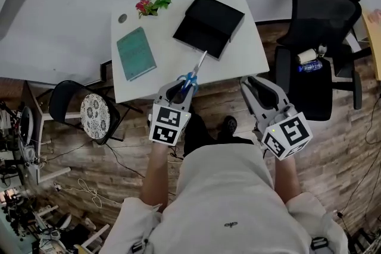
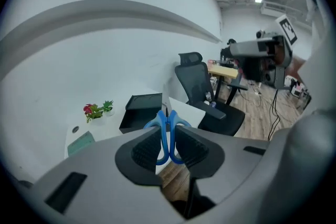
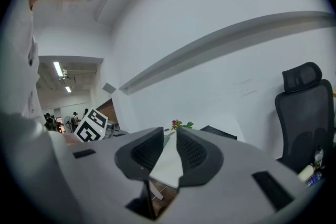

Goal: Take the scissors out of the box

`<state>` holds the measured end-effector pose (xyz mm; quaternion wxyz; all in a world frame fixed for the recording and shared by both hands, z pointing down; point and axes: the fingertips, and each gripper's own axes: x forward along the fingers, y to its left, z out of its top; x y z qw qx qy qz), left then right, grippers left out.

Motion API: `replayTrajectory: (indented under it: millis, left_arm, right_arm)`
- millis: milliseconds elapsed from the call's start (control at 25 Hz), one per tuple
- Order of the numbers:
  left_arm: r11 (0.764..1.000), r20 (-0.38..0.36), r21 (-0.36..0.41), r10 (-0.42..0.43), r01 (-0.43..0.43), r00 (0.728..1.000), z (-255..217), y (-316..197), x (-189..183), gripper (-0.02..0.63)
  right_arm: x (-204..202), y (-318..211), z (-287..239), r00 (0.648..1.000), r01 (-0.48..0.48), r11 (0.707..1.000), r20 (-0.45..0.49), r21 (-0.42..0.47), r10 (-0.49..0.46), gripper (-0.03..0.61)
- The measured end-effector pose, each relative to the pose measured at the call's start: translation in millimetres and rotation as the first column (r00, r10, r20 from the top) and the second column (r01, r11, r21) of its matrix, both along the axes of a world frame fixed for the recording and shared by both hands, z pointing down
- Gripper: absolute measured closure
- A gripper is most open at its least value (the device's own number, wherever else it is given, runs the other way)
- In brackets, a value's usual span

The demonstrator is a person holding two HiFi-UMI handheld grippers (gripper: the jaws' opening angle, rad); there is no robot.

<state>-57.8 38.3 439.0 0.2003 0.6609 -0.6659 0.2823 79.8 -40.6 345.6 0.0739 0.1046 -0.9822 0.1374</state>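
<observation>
Looks mostly done to me. On the white table (image 1: 250, 50), the black box (image 1: 208, 25) sits open at the far side, with the scissors (image 1: 193, 75) already outside it. The left gripper (image 1: 180, 87) is clamped on their blue handles over the table's near edge. The long axis runs near-to-far, with the blades pointing far and slightly right at the box. What's left is setting them down, I guess. The right gripper (image 1: 257, 84) hangs off the near right corner, jaws slightly parted and empty.

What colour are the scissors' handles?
Blue. It shows best in the left gripper view, where the left gripper holds the scissors.
</observation>
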Motion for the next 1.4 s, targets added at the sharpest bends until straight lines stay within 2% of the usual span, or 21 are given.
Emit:
replayTrajectory:
  millis: [160, 360, 600, 800, 920, 1200, 1400]
  left_arm:
    - [0.992, -0.098, 0.105, -0.062, 0.073, 0.993, -25.8, 14.3, 6.2, 0.514]
    - [0.968, -0.155, 0.208, -0.107, 0.139, 0.982, -60.9, 26.5, -0.5, 0.515]
    - [0.923, -0.212, 0.334, -0.126, 0.193, 0.969, -97.6, 39.2, -14.2, 0.515]
    - [0.862, -0.244, 0.431, -0.172, 0.265, 0.955, -116.8, 55.1, -30.7, 0.514]
    - [0.839, -0.282, 0.461, -0.170, 0.289, 0.944, -121.7, 61.9, -35.9, 0.514]
    - [0.810, -0.313, 0.500, -0.160, 0.306, 0.936, -127.0, 70.7, -49.7, 0.514]
    - [0.806, -0.307, 0.512, -0.149, 0.295, 0.940, -128.8, 69.6, -52.1, 0.514]
  right_arm:
    - [-13.3, 9.0, 1.0, 0.999, 0.052, 0.999, 0.002, 0.005, -0.052, 0.505]
    - [-33.5, 15.1, -11.5, 0.996, 0.088, 0.995, 0.022, 0.043, -0.089, 0.520]
    - [-53.5, 32.1, -27.5, 0.991, 0.117, 0.990, 0.054, 0.079, -0.121, 0.535]
    - [-70.7, 50.5, -33.8, 0.987, 0.143, 0.985, 0.057, 0.098, -0.149, 0.546]
    - [-76.7, 56.8, -32.8, 0.987, 0.145, 0.985, 0.052, 0.096, -0.151, 0.554]
    - [-95.3, 67.1, -30.7, 0.986, 0.160, 0.982, 0.038, 0.100, -0.164, 0.572]
    - [-101.3, 65.6, -31.9, 0.986, 0.158, 0.982, 0.037, 0.103, -0.162, 0.572]
